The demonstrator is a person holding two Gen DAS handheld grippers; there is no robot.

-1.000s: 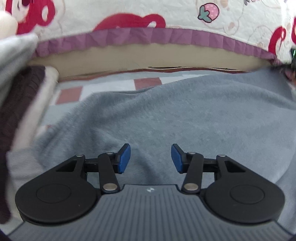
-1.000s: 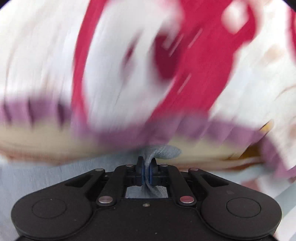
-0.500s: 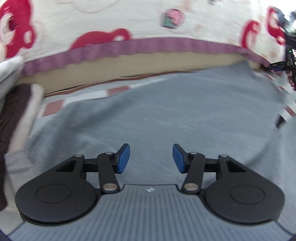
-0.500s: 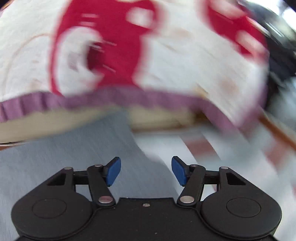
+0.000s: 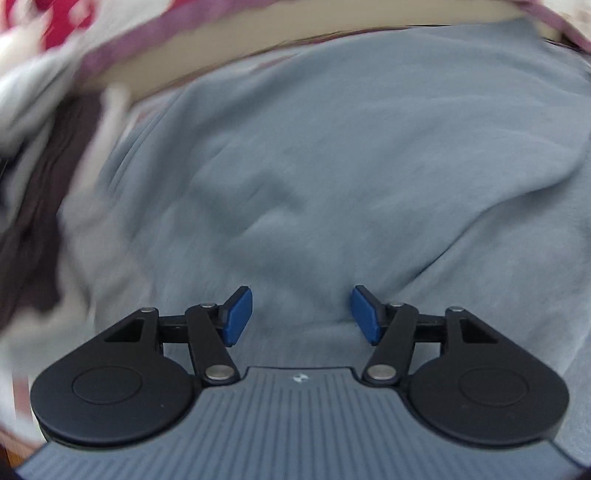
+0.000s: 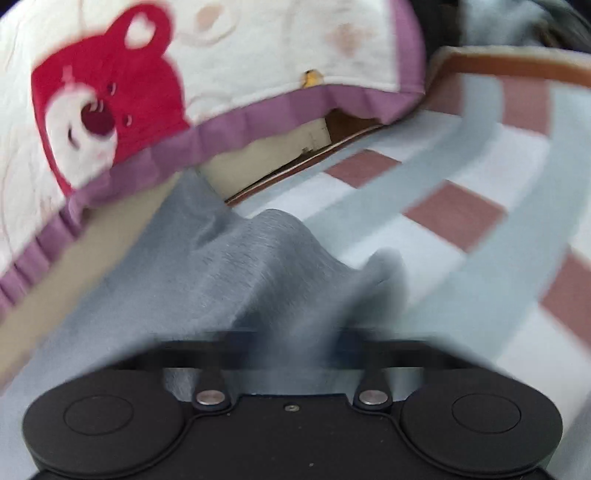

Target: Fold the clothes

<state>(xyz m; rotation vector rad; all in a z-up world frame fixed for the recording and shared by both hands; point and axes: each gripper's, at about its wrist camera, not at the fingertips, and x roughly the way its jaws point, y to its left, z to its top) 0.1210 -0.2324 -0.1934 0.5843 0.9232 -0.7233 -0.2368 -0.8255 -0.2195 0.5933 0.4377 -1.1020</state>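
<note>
A grey fleece garment [image 5: 332, 166] lies spread and rumpled across the bed and fills most of the left wrist view. My left gripper [image 5: 301, 314] hovers low over its near part, open, with nothing between the blue pads [image 5: 238, 315]. In the right wrist view a raised corner of the same grey garment [image 6: 251, 266] bunches up just ahead of my right gripper [image 6: 295, 347]. Its fingers are smeared by motion blur and partly covered by cloth, so I cannot make out how the jaws stand.
A white quilt with red bears and a purple border [image 6: 110, 92] hangs over the beige mattress edge [image 5: 295, 29] behind the garment. A checked sheet of red, white and blue-grey [image 6: 461, 206] stretches to the right. A blurred pile of dark and pale clothes [image 5: 33, 206] sits at the left.
The right gripper, shut on grey cloth a second ago, opened and let go, then swung right and down to the garment's corner. The left gripper stayed open and moved in over the garment.
</note>
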